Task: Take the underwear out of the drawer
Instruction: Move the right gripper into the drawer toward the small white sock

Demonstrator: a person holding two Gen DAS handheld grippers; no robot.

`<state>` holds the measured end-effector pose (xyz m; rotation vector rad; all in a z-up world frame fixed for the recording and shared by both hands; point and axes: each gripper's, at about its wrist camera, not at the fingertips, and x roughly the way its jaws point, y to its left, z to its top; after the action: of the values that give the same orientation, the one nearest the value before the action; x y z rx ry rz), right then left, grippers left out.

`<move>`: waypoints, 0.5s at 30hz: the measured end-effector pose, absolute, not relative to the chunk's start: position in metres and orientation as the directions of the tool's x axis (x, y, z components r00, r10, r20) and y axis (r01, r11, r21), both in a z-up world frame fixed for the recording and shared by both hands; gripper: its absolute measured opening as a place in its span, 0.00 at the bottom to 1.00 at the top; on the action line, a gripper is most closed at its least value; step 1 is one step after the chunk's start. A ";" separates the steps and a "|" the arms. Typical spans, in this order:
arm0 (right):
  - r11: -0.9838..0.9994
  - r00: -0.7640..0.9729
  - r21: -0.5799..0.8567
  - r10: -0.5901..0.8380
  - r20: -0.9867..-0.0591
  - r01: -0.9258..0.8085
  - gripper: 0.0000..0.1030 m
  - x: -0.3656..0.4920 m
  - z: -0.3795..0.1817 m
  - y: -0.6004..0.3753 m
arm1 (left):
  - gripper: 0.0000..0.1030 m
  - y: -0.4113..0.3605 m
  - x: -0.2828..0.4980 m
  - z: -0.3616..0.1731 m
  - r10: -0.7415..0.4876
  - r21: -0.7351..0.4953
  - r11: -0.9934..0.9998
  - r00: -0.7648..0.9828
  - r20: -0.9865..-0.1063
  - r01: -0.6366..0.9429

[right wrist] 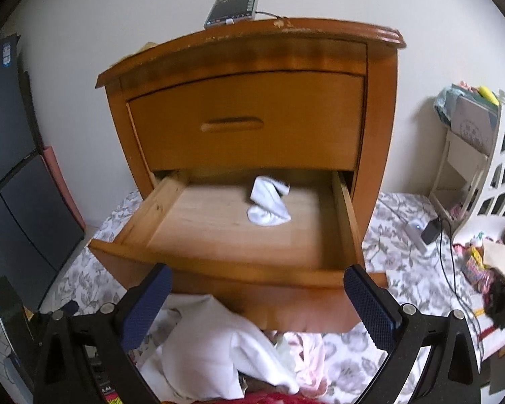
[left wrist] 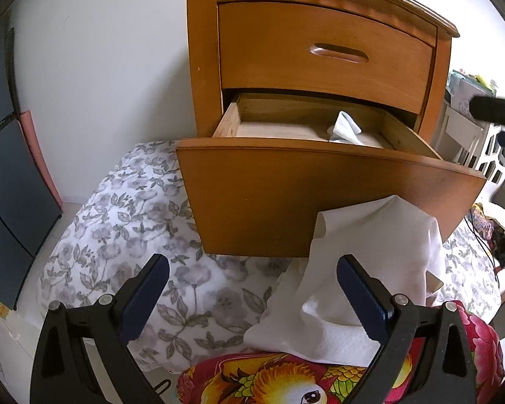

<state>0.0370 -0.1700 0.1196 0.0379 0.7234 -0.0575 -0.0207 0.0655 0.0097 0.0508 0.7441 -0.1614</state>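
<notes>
A wooden nightstand has its lower drawer (right wrist: pixel 239 232) pulled out; the upper drawer (right wrist: pixel 245 124) is closed. One white piece of underwear (right wrist: pixel 268 202) lies crumpled at the back right of the drawer floor, also seen as white underwear (left wrist: pixel 345 129) in the left wrist view. A white garment (left wrist: pixel 363 262) lies heaped below the drawer front, next to pale pink cloth (right wrist: pixel 306 357). My left gripper (left wrist: pixel 252 299) is open, low in front of the drawer (left wrist: pixel 320 198), its right finger against the white heap. My right gripper (right wrist: pixel 259 306) is open above the drawer's front edge, holding nothing.
A floral sheet (left wrist: pixel 124 222) covers the floor area around the nightstand. A bright red patterned cloth (left wrist: pixel 286 380) lies nearest me. A phone (right wrist: pixel 234 3) on a cable sits on the nightstand top. Dark panels (right wrist: pixel 13 181) stand left; a white shelf (right wrist: pixel 481 181), charger and clutter sit right.
</notes>
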 end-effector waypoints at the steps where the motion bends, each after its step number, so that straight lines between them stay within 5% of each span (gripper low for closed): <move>1: 0.998 0.748 0.015 -0.032 -0.663 0.057 1.00 0.040 0.122 -0.170 | 0.97 0.065 -0.020 0.009 -0.130 -0.011 0.986 0.722 -0.680 0.166; 15: 1.000 0.722 0.004 0.000 -0.692 0.004 1.00 0.095 0.127 -0.167 | 0.97 0.068 -0.016 0.006 -0.160 -0.047 0.983 0.705 -0.691 0.177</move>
<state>0.0948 -0.1671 0.1274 0.0054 0.7647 -0.0019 -0.0164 0.0683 0.0065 0.0237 0.7657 -0.1870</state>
